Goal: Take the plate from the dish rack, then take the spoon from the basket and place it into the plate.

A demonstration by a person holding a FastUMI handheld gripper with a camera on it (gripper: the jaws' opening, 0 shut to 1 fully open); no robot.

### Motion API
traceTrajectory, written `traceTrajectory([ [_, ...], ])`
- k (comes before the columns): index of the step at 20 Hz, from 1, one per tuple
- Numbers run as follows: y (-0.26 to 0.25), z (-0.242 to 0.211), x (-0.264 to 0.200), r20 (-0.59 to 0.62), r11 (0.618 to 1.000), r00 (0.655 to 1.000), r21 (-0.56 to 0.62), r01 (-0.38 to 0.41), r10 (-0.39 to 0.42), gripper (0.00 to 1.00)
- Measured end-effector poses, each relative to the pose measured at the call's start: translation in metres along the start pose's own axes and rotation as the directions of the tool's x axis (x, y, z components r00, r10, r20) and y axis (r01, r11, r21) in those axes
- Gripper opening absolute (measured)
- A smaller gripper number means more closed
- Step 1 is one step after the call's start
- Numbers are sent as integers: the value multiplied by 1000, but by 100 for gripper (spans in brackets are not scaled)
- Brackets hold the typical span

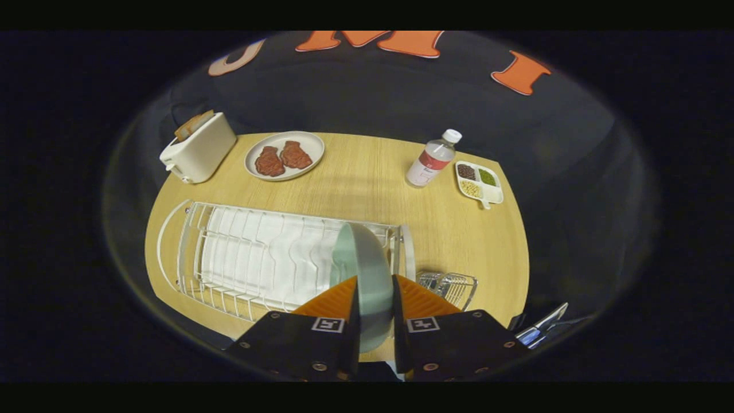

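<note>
1. I see the gripper at the bottom centre of the frame, its jaws clamped on the pale green plate, one on each face.
2. The plate stands on edge at the right end of the white wire dish rack, in the lower middle of the frame.
3. Just right of the rack sits a small wire basket; I cannot make out a spoon in it.
4. The tabletop is light wood grain with a rounded edge.
5. Upper left: a white toaster with bread in it, beside a plate of two reddish pieces.
6. Upper right: a clear bottle next to a divided snack tray.
7. Behind the tabletop hangs dark cloth.
</note>
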State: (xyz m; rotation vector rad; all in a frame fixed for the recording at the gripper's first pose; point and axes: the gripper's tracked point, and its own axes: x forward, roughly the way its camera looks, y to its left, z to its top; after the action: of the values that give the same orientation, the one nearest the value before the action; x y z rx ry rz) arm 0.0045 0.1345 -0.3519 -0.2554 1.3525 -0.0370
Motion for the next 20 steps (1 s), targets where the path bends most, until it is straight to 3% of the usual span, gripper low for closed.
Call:
traceTrajectory([
  [3, -15, 1, -11, 25, 998, 998, 24, 56, -57, 24],
  [6, -21, 0, -31, 42, 995, 998, 85, 50, -54, 24],
  [9, -17, -14, -51, 50, 985, 999, 172, -31, 22, 17],
  [13, -32, -40, -75, 80, 975, 996, 213, -60, 44, 17],
  [20, -49, -103, -83, 69, 953, 984, 246, -176, 164, 17],
])
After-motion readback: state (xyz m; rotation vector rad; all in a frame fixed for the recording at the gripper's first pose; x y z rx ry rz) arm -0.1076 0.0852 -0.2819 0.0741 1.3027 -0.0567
